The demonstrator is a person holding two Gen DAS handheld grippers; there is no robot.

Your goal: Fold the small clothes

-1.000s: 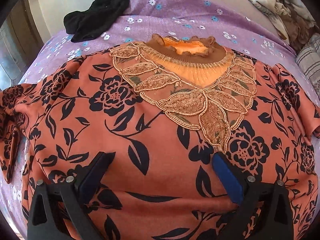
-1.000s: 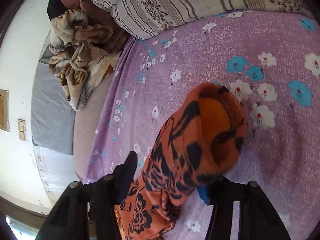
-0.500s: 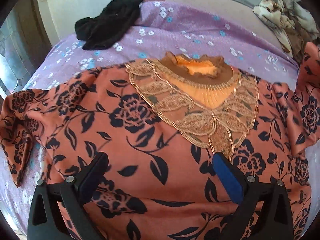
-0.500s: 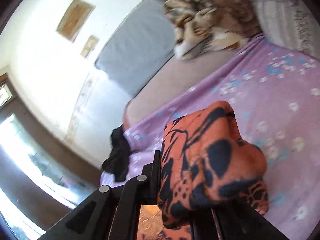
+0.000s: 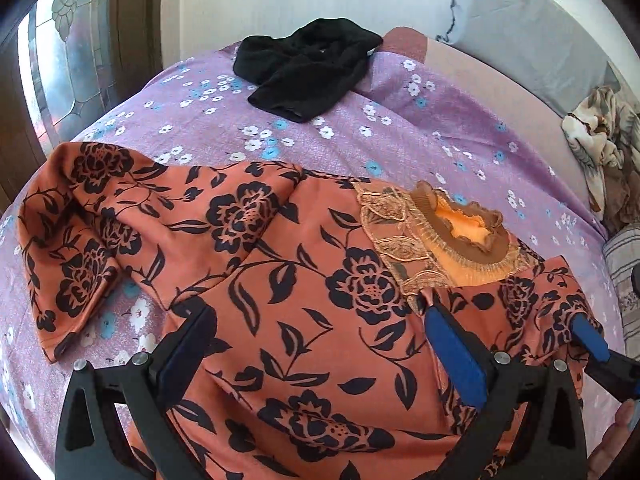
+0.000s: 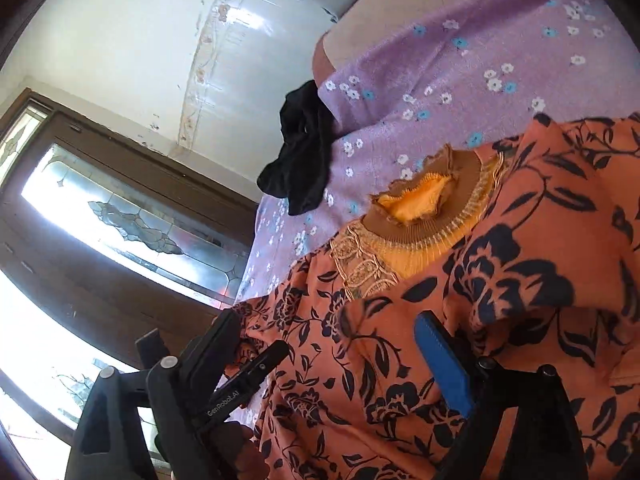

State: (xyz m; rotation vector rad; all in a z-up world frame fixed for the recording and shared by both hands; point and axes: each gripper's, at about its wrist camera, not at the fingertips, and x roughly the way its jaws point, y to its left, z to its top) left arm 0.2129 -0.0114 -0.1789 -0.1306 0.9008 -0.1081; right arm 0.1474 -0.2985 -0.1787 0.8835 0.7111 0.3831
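An orange top with black flowers (image 5: 312,288) lies on the purple bedsheet, its lace collar (image 5: 460,236) at the far end. Its left sleeve (image 5: 76,248) lies spread to the left. Its right sleeve (image 6: 552,240) is folded over the body beside the collar (image 6: 416,216). My left gripper (image 5: 320,344) is open and empty, hovering over the top's middle. My right gripper (image 6: 332,340) is open over the folded sleeve and holds nothing; one of its fingers (image 5: 588,336) shows at the right of the left wrist view.
A black garment (image 5: 308,68) lies at the far end of the bed (image 5: 400,128); it also shows in the right wrist view (image 6: 304,156). A crumpled blanket (image 5: 604,144) and a striped pillow (image 5: 624,272) sit at the right. A wooden window (image 6: 120,216) stands left of the bed.
My right gripper carried the right sleeve across onto the top's body, then opened and let it go. My left gripper drew back and turned rightwards, staying open.
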